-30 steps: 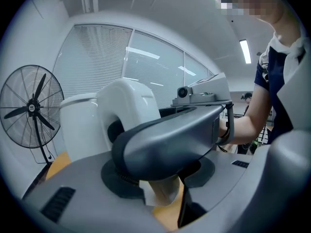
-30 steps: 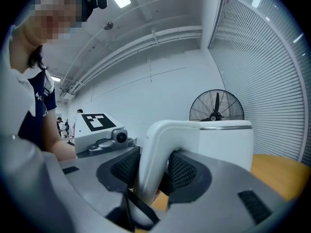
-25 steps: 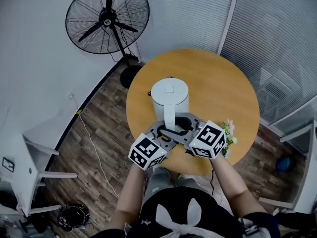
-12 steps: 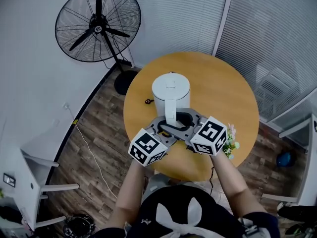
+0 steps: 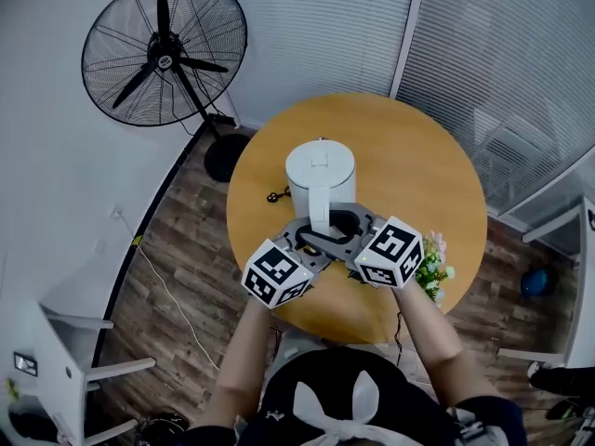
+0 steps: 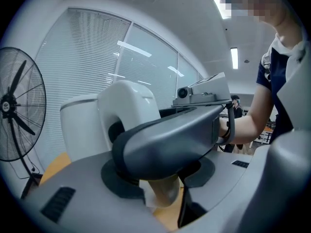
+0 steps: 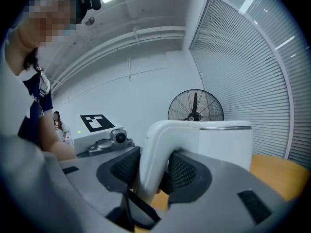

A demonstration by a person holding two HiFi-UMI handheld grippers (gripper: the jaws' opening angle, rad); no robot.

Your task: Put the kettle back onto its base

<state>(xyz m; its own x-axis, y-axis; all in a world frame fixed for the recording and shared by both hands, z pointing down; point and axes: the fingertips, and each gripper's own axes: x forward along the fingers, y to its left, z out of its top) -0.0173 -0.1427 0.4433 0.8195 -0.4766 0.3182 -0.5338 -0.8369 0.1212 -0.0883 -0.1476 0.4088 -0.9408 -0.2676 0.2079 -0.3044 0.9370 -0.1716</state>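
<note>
A white kettle (image 5: 319,170) stands upright over the round wooden table (image 5: 418,165), its handle (image 5: 321,214) pointing toward me. My left gripper (image 5: 311,242) comes in from the left and my right gripper (image 5: 351,223) from the right, and both are shut on that handle. In the right gripper view the ribbed pads press the white handle (image 7: 154,152) from both sides. In the left gripper view the right gripper's grey finger (image 6: 170,137) crosses in front, with the handle's lower part (image 6: 163,195) between my jaws. I see no separate base, and I cannot tell whether the kettle touches the table.
A small black plug with a cord (image 5: 272,194) lies on the table left of the kettle. A bunch of flowers (image 5: 430,268) sits at the table's near right edge. A large floor fan (image 5: 163,52) stands beyond the table at the left, by the blinds.
The kettle, held by both grippers, has shifted a little away from the table's left edge, uncovering more of the black plug and cord. The head view has swung, so the fan sits further left.
</note>
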